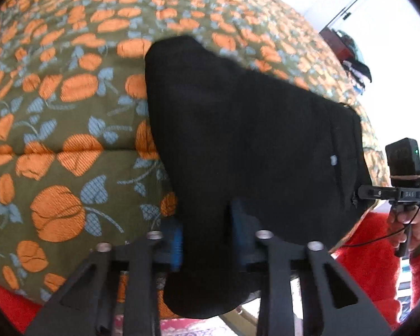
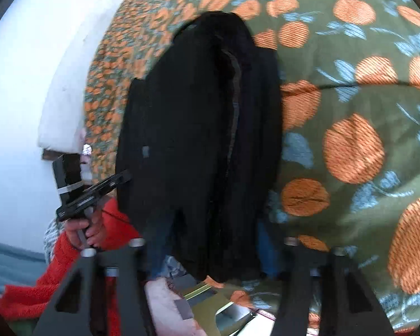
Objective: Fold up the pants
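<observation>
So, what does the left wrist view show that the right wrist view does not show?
Only the left wrist view shows a small pale tag on the black pants, a dark heap of items beyond the bed, and the right gripper at the pants' edge.

Only the right wrist view shows a long seam running down the pants, a white wall, and the left gripper at the pants' edge.

Both show the pants lifted over the floral bedspread, fabric between the fingers, and a red sleeve.
</observation>
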The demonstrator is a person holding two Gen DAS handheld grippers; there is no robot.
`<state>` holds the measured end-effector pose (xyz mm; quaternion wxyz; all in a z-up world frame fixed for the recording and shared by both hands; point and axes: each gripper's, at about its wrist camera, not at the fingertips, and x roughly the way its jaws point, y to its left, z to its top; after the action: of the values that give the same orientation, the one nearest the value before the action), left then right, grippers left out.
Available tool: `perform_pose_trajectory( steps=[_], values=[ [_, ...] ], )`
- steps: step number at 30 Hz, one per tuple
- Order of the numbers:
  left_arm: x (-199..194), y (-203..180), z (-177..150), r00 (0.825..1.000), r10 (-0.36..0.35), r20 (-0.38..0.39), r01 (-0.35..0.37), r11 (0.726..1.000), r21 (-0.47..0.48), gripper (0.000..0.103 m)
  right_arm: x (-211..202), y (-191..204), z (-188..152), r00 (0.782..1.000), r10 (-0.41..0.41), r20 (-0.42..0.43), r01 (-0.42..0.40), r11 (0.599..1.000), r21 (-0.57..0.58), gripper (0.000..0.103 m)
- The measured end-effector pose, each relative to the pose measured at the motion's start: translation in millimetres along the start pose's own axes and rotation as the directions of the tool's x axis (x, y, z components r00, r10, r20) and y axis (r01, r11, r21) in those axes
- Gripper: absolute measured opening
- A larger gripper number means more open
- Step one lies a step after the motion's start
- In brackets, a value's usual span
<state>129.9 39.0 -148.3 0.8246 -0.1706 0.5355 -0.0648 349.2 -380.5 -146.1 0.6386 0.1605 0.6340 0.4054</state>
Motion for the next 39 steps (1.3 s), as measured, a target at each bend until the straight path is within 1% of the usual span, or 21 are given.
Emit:
perform_pose_trajectory(
  steps=[4, 9, 14, 17, 19, 20, 22, 24, 25, 26, 27, 28, 29, 30, 31, 32, 33, 34, 35, 37, 39],
  values=[
    [-25, -6, 8, 0.998, -0.002, 0.067, 0.0, 1.0, 0.019, 0.021, -16, 29, 0, 0.997, 0.061, 0.052, -0.057, 0.996, -0.068, 0.035],
    [-59, -2, 42, 0.985, -0.037, 0.168, 0.035, 0.999, 0.016, 0.019, -30, 68, 18, 0.988, 0.115, 0.107, -0.099, 0.985, -0.144, 0.035],
    [-87, 9, 102, 0.957, -0.016, 0.289, 0.007, 0.999, 0.032, 0.019, -44, 103, 74, 0.969, 0.167, 0.182, -0.123, 0.965, -0.232, 0.035],
    [-85, 20, 139, 0.937, 0.023, 0.348, -0.037, 0.999, 0.034, 0.019, -43, 113, 114, 0.959, 0.176, 0.223, -0.116, 0.958, -0.262, 0.035],
    [-63, 32, 158, 0.937, 0.06, 0.345, -0.069, 0.997, 0.015, 0.022, -32, 107, 142, 0.956, 0.162, 0.245, -0.104, 0.967, -0.232, 0.035],
    [-48, 39, 164, 0.942, 0.075, 0.328, -0.079, 0.997, -0.002, 0.027, -26, 100, 153, 0.958, 0.142, 0.248, -0.089, 0.973, -0.214, 0.036],
    [-13, 55, 168, 0.952, 0.136, 0.273, -0.129, 0.991, -0.044, 0.031, -7, 78, 172, 0.966, 0.034, 0.255, 0.004, 0.989, -0.145, 0.04],
    [4, 67, 160, 0.942, 0.227, 0.248, -0.218, 0.974, -0.063, 0.029, 12, 47, 182, 0.973, -0.079, 0.217, 0.089, 0.995, -0.039, 0.042],
    [2, 71, 154, 0.938, 0.245, 0.246, -0.235, 0.97, -0.07, 0.029, 17, 29, 182, 0.967, -0.156, 0.2, 0.153, 0.988, 0.034, 0.042],
    [-2, 76, 144, 0.935, 0.244, 0.257, -0.231, 0.97, -0.079, 0.036, 18, 14, 177, 0.963, -0.189, 0.193, 0.176, 0.981, 0.083, 0.043],
    [-10, 80, 134, 0.932, 0.233, 0.276, -0.219, 0.972, -0.082, 0.044, 14, 7, 170, 0.964, -0.169, 0.207, 0.153, 0.984, 0.088, 0.044],
    [-19, 83, 124, 0.923, 0.242, 0.299, -0.226, 0.97, -0.088, 0.067, 8, 6, 166, 0.959, -0.17, 0.227, 0.157, 0.985, 0.077, 0.046],
    [-30, 83, 113, 0.9, 0.277, 0.338, -0.257, 0.961, -0.101, 0.087, -2, 9, 157, 0.945, -0.21, 0.25, 0.204, 0.978, 0.053, 0.052],
    [-39, 82, 103, 0.875, 0.308, 0.373, -0.286, 0.951, -0.114, 0.093, -11, 14, 148, 0.932, -0.248, 0.265, 0.252, 0.968, 0.02, 0.055],
    [-47, 79, 94, 0.849, 0.338, 0.407, -0.315, 0.941, -0.126, 0.096, -18, 19, 144, 0.923, -0.272, 0.274, 0.283, 0.959, -0.002, 0.059],
    [-54, 73, 87, 0.828, 0.362, 0.429, -0.342, 0.931, -0.126, 0.096, -28, 27, 136, 0.907, -0.306, 0.289, 0.327, 0.945, -0.025, 0.068],
    [-58, 67, 83, 0.818, 0.378, 0.435, -0.366, 0.924, -0.114, 0.097, -37, 36, 128, 0.888, -0.338, 0.312, 0.369, 0.928, -0.045, 0.076],
    [-60, 60, 81, 0.812, 0.391, 0.434, -0.389, 0.916, -0.098, 0.097, -45, 43, 123, 0.874, -0.353, 0.333, 0.394, 0.917, -0.061, 0.089],
    [-63, 51, 79, 0.804, 0.405, 0.435, -0.416, 0.906, -0.076, 0.097, -53, 55, 115, 0.856, -0.367, 0.363, 0.421, 0.903, -0.08, 0.096],
    [-70, 30, 75, 0.784, 0.421, 0.457, -0.457, 0.889, -0.035, 0.097, -64, 74, 105, 0.819, -0.401, 0.411, 0.477, 0.873, -0.1, 0.103],
    [-83, 6, 69, 0.747, 0.43, 0.506, -0.495, 0.869, -0.009, 0.1, -72, 95, 88, 0.757, -0.457, 0.466, 0.557, 0.825, -0.095, 0.103]
  ],
)
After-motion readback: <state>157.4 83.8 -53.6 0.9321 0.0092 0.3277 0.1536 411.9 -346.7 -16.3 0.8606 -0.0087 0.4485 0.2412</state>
